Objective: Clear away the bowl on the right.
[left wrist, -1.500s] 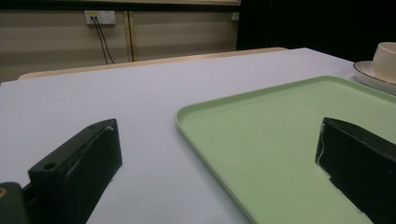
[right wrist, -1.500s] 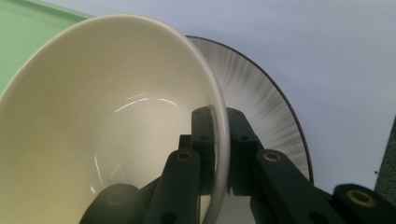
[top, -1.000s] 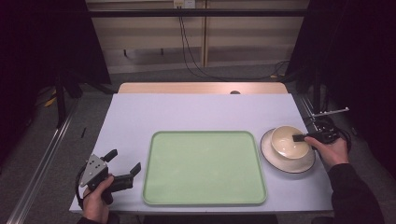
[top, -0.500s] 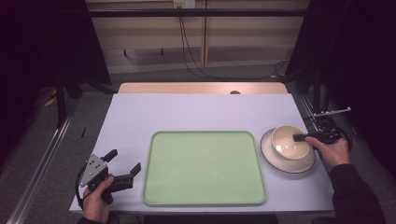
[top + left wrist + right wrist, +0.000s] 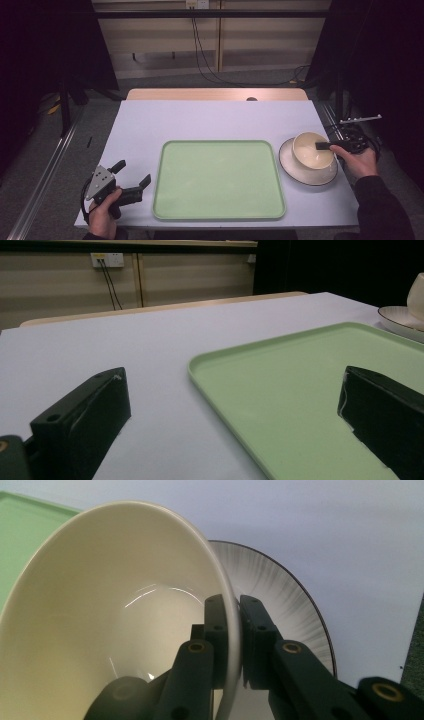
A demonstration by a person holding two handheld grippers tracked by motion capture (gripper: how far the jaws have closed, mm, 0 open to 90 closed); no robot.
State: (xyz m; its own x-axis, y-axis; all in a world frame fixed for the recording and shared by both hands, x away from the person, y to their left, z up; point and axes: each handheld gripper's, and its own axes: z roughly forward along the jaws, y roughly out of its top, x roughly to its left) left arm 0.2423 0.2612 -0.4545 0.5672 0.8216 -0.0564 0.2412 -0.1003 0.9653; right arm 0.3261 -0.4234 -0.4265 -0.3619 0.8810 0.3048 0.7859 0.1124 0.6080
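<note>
A cream bowl (image 5: pixel 312 150) (image 5: pixel 115 620) stands on a pale plate (image 5: pixel 308 175) (image 5: pixel 290 595) at the table's right side. My right gripper (image 5: pixel 324 146) (image 5: pixel 234 611) is shut on the bowl's rim, one jaw inside and one outside the wall. A large light green tray (image 5: pixel 218 180) (image 5: pixel 280 385) lies in the middle of the table with nothing on it. My left gripper (image 5: pixel 132 174) (image 5: pixel 230 405) rests open near the front left corner, beside the tray's left edge, with nothing between its jaws.
The white table (image 5: pixel 215 122) has a wooden strip along its far edge. Cables (image 5: pixel 200 45) hang down the wall behind. The plate and bowl appear at the far right of the left gripper view, bowl (image 5: pixel 416 295).
</note>
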